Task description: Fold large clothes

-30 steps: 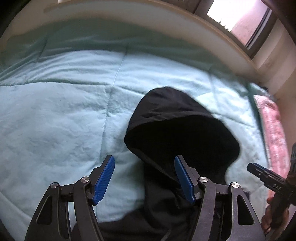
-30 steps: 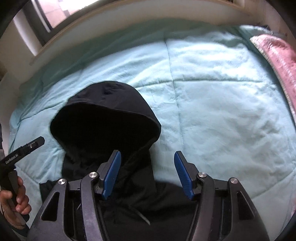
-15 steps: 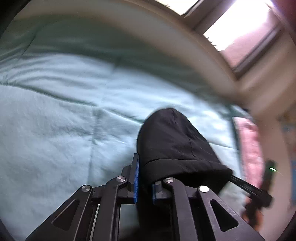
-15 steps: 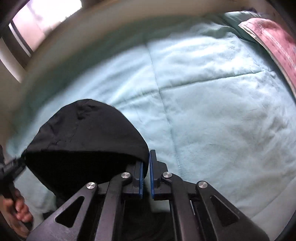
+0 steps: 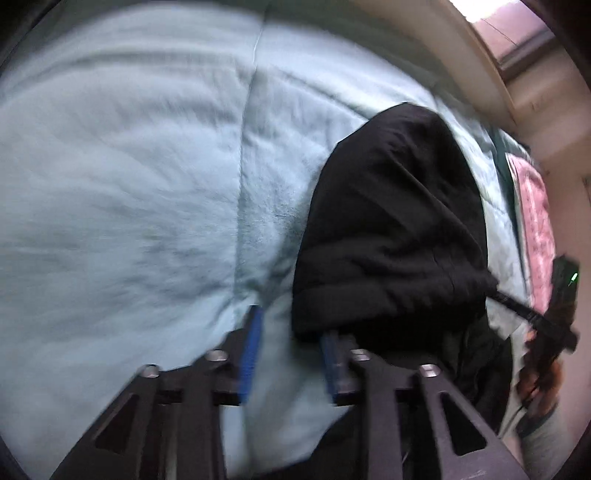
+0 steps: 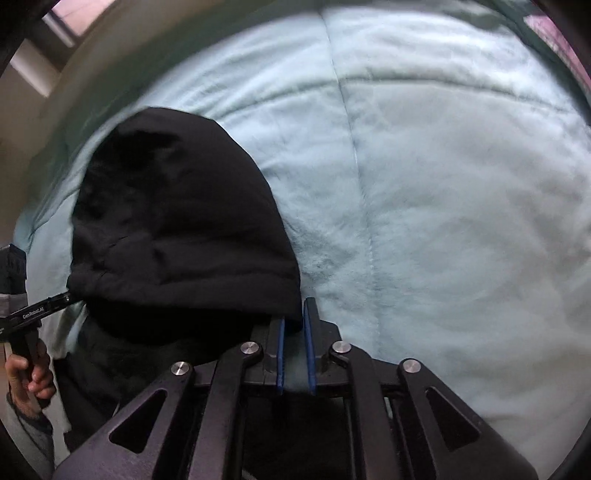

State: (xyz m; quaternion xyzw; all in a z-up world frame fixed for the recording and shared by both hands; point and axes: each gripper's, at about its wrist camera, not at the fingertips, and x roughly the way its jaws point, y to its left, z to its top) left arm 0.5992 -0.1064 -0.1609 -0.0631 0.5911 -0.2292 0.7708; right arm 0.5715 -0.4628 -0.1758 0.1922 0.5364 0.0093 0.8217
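Note:
A black hoodie (image 5: 399, 229) lies on a light blue quilt (image 5: 129, 184), its hood folded down over its body. My left gripper (image 5: 291, 325) sits at the hood's left rim and its jaws are opening. Quilt shows between the pads, and the rim only drapes over the right finger. In the right wrist view the hoodie (image 6: 177, 229) fills the left side. My right gripper (image 6: 294, 314) is shut on the hood's right rim corner. Each view shows the other gripper at the hood's far corner: the right one (image 5: 535, 317), the left one (image 6: 37, 314).
The quilt (image 6: 443, 184) spreads wide beyond the hoodie. A pink blanket (image 5: 535, 221) lies along the bed's right side. A beige ledge and a window (image 5: 517, 29) run behind the bed. A person's hand (image 6: 26, 369) holds the left gripper's handle.
Both grippers shut on the hood's rim and came down, folding the open hood over the body. The left jaws have since parted again; the right ones stay shut.

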